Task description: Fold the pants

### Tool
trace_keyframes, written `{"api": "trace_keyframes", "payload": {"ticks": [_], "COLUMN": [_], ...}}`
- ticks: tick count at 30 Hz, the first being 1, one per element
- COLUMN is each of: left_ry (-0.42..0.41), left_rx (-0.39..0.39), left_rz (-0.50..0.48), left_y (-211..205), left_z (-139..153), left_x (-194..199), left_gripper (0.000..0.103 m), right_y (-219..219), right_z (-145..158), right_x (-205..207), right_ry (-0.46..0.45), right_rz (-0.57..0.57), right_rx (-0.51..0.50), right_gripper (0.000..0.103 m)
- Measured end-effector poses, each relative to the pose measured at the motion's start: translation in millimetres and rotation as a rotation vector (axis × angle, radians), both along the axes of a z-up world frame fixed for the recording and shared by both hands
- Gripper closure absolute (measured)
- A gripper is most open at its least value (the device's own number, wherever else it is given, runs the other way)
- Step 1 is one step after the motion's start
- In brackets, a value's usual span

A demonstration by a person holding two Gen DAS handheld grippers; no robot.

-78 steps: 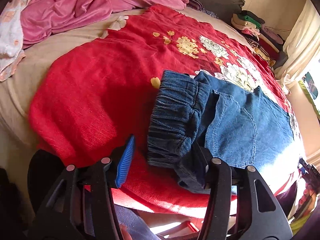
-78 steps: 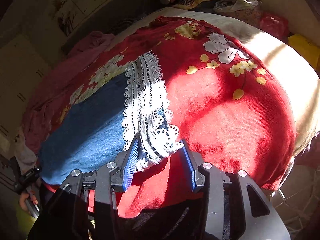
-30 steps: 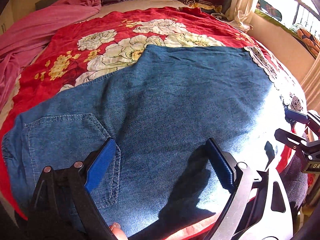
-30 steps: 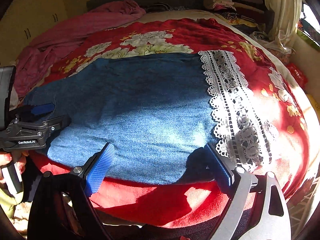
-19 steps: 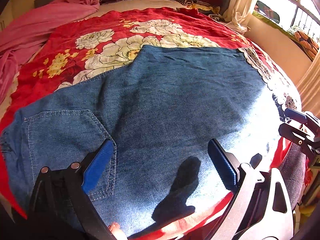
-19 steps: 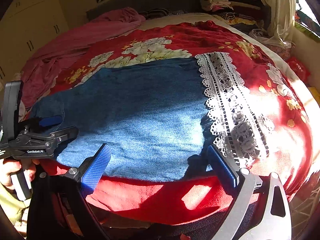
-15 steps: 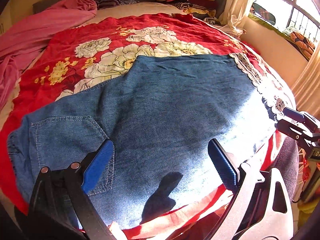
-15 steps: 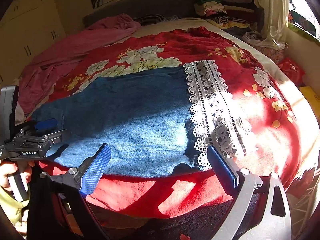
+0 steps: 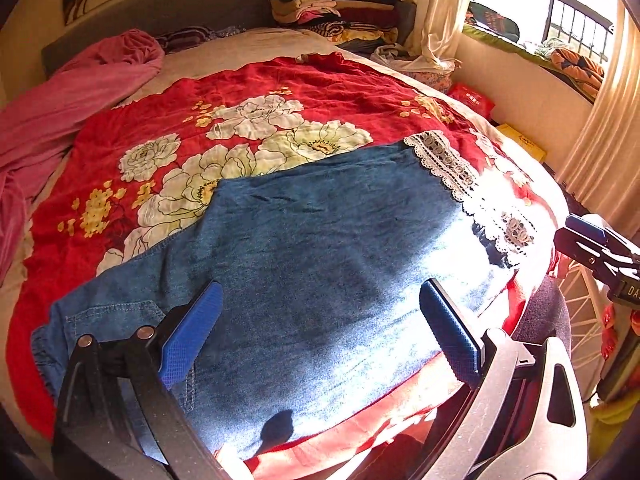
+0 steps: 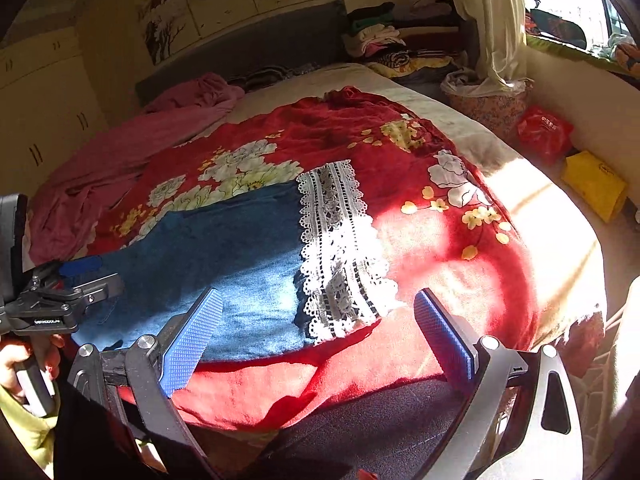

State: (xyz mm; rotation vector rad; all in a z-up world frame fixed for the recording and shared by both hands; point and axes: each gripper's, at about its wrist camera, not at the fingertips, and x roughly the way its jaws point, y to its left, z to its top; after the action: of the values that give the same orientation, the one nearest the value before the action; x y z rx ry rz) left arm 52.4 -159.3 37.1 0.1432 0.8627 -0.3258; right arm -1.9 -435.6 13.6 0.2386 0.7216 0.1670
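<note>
The waistband end of the denim pants at lower left of the left wrist view sits behind the left gripper frame, so most of the back pocket is hidden. Sun glare at right of that frame washes out the lace hem and the denim beside it. At the right edge, the right gripper is cut off by the frame. In the right wrist view, the person's hand at lower left is cropped. The folded clothes stack at the top is too small to sort.
</note>
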Motion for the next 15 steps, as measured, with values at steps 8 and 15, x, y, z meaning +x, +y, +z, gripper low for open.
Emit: {"api": "trace_keyframes", "payload": {"ticks": [8,15], "left_ry": [-0.022,-0.03], "left_rx": [0.032,0.044], "left_rz": [-0.057,-0.104], "left_y": [-33,-63], "left_z": [9,11], "left_x": [25,64], "left_gripper": [0.01,0.01], "right_y": [-20,-36], "right_z": [-6,-18], "right_x": [2,8], "right_ry": [0.003,0.03], "right_rz": [-0.058,-0.114], "right_rx": [0.032,0.082], "right_gripper": [0.007,0.007]}}
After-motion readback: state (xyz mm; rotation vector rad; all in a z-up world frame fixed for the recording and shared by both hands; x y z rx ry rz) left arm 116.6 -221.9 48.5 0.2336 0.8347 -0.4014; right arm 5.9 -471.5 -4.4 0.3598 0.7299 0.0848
